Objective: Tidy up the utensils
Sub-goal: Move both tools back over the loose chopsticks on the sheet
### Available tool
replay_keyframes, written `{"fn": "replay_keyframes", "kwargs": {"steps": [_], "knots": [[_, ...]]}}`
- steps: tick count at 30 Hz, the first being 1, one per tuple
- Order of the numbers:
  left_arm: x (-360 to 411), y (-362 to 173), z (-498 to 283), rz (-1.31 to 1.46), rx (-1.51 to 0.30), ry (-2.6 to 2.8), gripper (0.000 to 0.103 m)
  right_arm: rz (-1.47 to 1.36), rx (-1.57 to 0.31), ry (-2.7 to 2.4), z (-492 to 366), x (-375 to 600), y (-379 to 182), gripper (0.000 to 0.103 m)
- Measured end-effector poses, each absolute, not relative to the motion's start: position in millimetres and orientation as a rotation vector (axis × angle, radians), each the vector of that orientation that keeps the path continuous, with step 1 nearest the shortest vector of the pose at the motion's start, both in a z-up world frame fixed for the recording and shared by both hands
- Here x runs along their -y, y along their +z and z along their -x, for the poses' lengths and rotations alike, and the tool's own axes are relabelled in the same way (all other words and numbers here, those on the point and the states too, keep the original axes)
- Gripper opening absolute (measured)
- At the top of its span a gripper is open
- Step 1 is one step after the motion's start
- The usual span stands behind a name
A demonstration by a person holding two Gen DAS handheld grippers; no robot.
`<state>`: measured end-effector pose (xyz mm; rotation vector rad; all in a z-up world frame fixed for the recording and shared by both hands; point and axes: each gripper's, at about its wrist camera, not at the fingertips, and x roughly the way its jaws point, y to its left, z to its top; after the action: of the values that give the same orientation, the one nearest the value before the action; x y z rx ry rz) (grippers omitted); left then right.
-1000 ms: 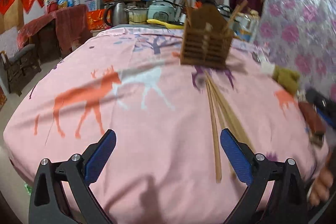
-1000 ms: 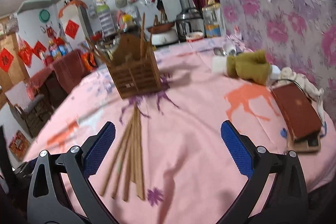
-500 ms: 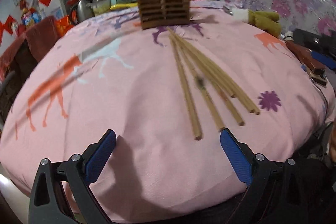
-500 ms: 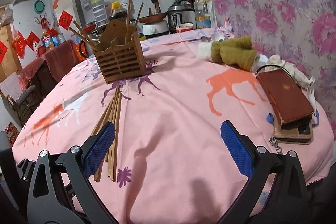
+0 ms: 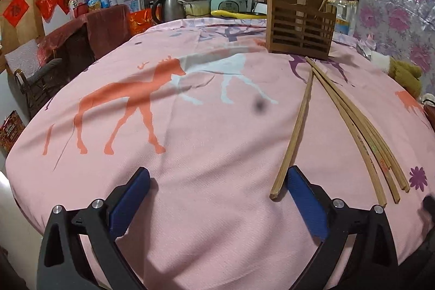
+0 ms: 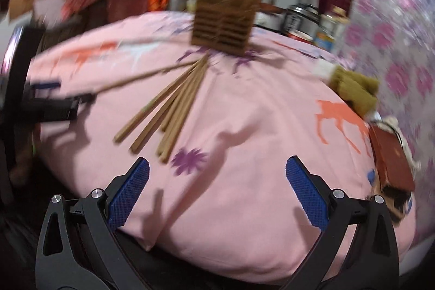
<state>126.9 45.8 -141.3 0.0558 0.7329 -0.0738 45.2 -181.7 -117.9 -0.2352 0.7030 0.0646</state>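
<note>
Here the chopsticks [image 5: 353,121] lie fanned below the wooden holder [image 5: 300,33].

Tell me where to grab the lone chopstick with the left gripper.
Grip the lone chopstick near its close end, which lies just inside the right pad of the left gripper. Come down from above with the jaws across its width: it lies flat on the cloth, apart from the bundle, so nothing crowds that end.

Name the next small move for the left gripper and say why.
Probably shift the left gripper slightly rightward to straddle the lone chopstick: its near end lies just inside the right finger, apart from the bundle, and the jaws are open and empty.
</note>
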Motion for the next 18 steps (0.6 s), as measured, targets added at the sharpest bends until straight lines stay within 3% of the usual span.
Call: {"fn": "replay_keyframes", "kwargs": {"steps": [12,16,18], "knots": [[-44.9,-141.4,-124.8,-0.055,-0.722,-0.069,0.099,0.239,-0.712,-0.197,-78.7,208.7,-128.0,0.097],[-44.9,-141.5,-124.9,-0.054,-0.722,-0.069,0.099,-0.046,-0.687,-0.184,-68.8,256.2,-108.1,0.096],[-44.8,-141.4,-124.8,-0.054,-0.721,-0.069,0.099,-0.04,-0.624,-0.127,-58.5,248.9,-98.3,0.096]]}}
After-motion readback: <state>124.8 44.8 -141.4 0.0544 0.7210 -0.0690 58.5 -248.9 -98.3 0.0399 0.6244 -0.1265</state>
